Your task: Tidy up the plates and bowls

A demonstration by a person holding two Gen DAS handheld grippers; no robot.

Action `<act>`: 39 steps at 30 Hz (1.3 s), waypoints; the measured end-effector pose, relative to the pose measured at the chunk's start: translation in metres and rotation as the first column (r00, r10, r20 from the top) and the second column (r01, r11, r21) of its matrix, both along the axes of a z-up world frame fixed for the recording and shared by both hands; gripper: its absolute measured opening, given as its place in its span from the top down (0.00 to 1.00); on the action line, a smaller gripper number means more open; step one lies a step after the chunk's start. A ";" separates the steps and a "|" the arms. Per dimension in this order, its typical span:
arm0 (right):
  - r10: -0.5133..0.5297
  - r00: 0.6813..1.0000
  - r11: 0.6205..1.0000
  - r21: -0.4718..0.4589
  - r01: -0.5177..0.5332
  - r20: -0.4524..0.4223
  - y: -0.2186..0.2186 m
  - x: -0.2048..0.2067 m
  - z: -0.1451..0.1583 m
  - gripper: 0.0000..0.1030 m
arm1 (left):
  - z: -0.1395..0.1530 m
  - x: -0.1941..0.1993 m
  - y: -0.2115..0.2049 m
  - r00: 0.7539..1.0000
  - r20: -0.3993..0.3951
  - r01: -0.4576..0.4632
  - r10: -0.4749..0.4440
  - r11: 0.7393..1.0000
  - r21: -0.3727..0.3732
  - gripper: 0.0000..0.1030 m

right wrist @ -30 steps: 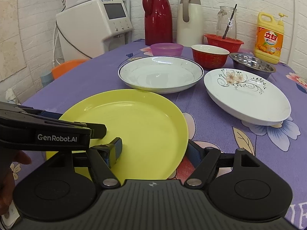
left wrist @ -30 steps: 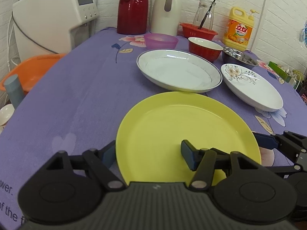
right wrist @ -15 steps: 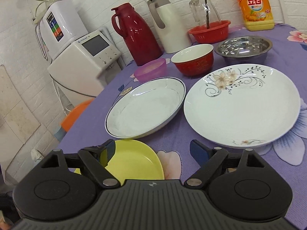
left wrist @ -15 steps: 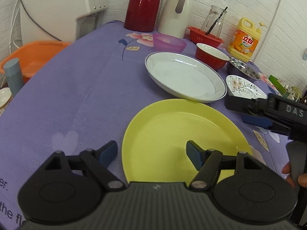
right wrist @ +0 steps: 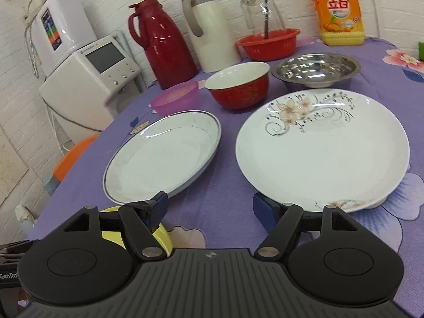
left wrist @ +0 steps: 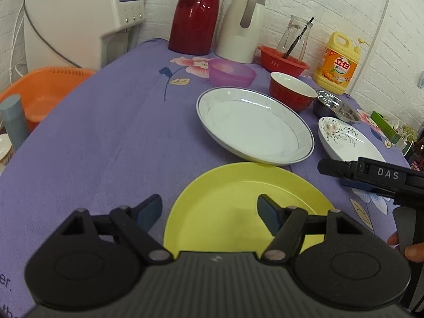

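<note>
**A:** Purple flowered cloth over the whole bench (left wrist: pixel 106 137), and it's pretty crowded. Along the back wall: red thermos (right wrist: pixel 164 45), white thermos (right wrist: pixel 212 29), a red basket (right wrist: pixel 267 43) with a glass jar (right wrist: pixel 261 2) standing in it, yellow detergent bottle (right wrist: pixel 338 8). A white appliance (left wrist: pixel 87 18) sits at the far left corner, and an orange basin (left wrist: pixel 39 92) sits off the bench edge on that side.

**B:** And the actual dishes?

**A:** Yellow plate (left wrist: pixel 246 201) lies flat, nearest the left gripper (left wrist: pixel 210 209). Its fingers are spread wide, one pad over the cloth, the other over the plate, gripping nothing. Just behind it is the blue-rimmed white plate (right wrist: pixel 164 156), the two rims about touching in the left wrist view. The floral plate (right wrist: pixel 320 145) lies beside that one, with a strip of cloth between them.

**B:** Right side?

**A:** Right gripper (right wrist: pixel 209 209) is wide open too and empty, pointing into the gap between the two white plates. Its right finger sits just at the floral plate's near rim; can't tell if it touches.

**B:** Bowls?

**A:** In a row behind the plates, all mouth-up: small purple bowl (right wrist: pixel 176 98), red bowl (right wrist: pixel 238 84), steel bowl (right wrist: pixel 316 70). The plates are round, so no long axis really.
</note>
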State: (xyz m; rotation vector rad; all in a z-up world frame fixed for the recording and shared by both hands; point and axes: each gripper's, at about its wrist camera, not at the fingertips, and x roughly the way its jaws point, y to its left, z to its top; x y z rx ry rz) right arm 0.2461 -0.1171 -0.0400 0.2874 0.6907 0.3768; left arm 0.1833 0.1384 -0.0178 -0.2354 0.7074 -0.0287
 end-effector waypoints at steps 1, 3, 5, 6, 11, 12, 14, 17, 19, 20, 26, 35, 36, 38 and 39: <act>0.014 1.000 1.000 0.007 -0.014 -0.009 0.000 -0.001 0.000 0.00 | 0.001 0.002 0.002 1.000 0.002 -0.001 0.001 1.000 -0.001 0.31; 0.064 0.998 0.998 0.003 -0.064 0.014 0.007 -0.008 0.008 0.00 | 0.005 0.008 0.007 1.000 0.012 -0.010 0.010 1.000 0.005 0.31; 0.103 0.992 0.995 -0.005 -0.103 0.067 0.016 -0.012 0.020 0.00 | 0.011 0.017 0.013 0.999 0.029 -0.024 0.024 1.000 0.009 0.31; 0.113 0.989 0.994 -0.015 -0.112 0.094 0.019 -0.011 0.025 0.00 | 0.014 0.023 0.017 0.999 0.040 -0.028 0.028 1.000 0.008 0.30; 0.139 0.978 0.985 -0.124 -0.120 0.156 0.042 0.030 0.034 0.00 | 0.017 0.072 0.031 0.999 0.038 -0.025 0.026 1.000 -0.002 0.30; 0.144 0.978 0.982 -0.142 -0.122 0.151 0.046 0.041 0.032 0.00 | 0.016 0.084 0.032 0.999 0.037 -0.018 0.018 1.000 -0.002 0.30; 0.149 0.978 0.977 -0.176 -0.122 0.146 0.055 0.062 0.026 0.00 | 0.011 0.109 0.034 1.000 0.024 0.000 0.000 1.000 0.005 0.29; 0.157 0.982 0.968 -0.213 -0.131 0.109 0.062 0.085 0.013 0.00 | 0.002 0.138 0.040 1.000 -0.009 -0.002 0.001 1.000 -0.018 0.29; 0.174 0.980 0.960 -0.236 -0.149 0.093 0.066 0.090 0.004 0.00 | -0.004 0.146 0.044 1.000 -0.013 -0.010 0.010 0.999 -0.045 0.29; 0.190 0.977 0.956 -0.246 -0.161 0.098 0.069 0.090 0.001 0.00 | -0.007 0.147 0.046 1.000 -0.015 -0.008 0.008 0.998 -0.056 0.29; 0.229 0.964 0.930 -0.321 -0.177 0.132 0.081 0.083 -0.003 0.00 | -0.011 0.142 0.045 1.000 0.014 0.008 -0.007 0.998 -0.064 0.29; 0.246 0.961 0.934 -0.297 -0.199 0.127 0.080 0.078 -0.002 0.00 | -0.013 0.140 0.040 1.000 0.015 0.015 -0.015 0.999 -0.031 0.29; 0.255 0.959 0.938 -0.272 -0.214 0.126 0.079 0.079 -0.001 0.00 | -0.013 0.140 0.039 1.000 0.017 0.018 -0.017 0.999 -0.026 0.28; 0.277 0.953 0.939 -0.243 -0.242 0.119 0.080 0.081 -0.002 0.00 | -0.014 0.140 0.037 1.000 0.018 0.022 -0.022 1.000 -0.009 0.28; 0.273 0.955 0.938 -0.255 -0.237 0.118 0.081 0.081 -0.003 0.00 | -0.014 0.140 0.036 1.000 0.019 0.023 -0.023 1.000 -0.009 0.28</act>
